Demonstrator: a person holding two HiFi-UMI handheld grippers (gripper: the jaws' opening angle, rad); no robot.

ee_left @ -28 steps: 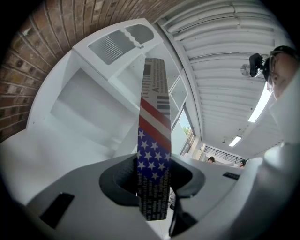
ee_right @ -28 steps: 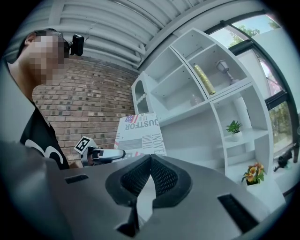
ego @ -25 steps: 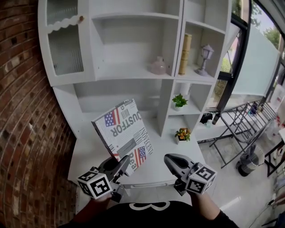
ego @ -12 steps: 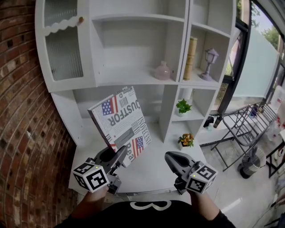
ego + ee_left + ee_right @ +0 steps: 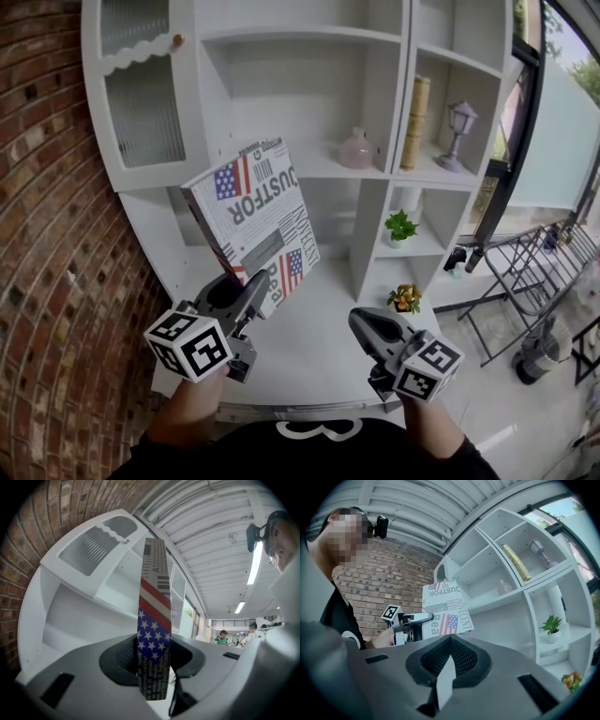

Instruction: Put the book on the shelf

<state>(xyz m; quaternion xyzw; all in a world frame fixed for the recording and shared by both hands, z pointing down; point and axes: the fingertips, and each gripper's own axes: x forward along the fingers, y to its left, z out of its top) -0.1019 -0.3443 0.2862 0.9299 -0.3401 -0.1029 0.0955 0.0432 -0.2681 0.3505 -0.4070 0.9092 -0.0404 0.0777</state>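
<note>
Shelving (image 5: pixel 372 234) in white fills the wall ahead. The book (image 5: pixel 253 220) is in the air before its lower left opening, above the desk board (image 5: pixel 319 347). Its long axis goes upward and leans a little left, with the printed cover toward the head camera. Compared with one second ago, it is higher. The left gripper (image 5: pixel 251 298) clamps its lower edge, jaws apart only by the book's thickness. The right gripper (image 5: pixel 359 323) is closed and empty.

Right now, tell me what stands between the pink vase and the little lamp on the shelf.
The shelf's white upright panel, then a tan book standing on end beside it. The head view shows both, with the vase left and the lamp right.
</note>
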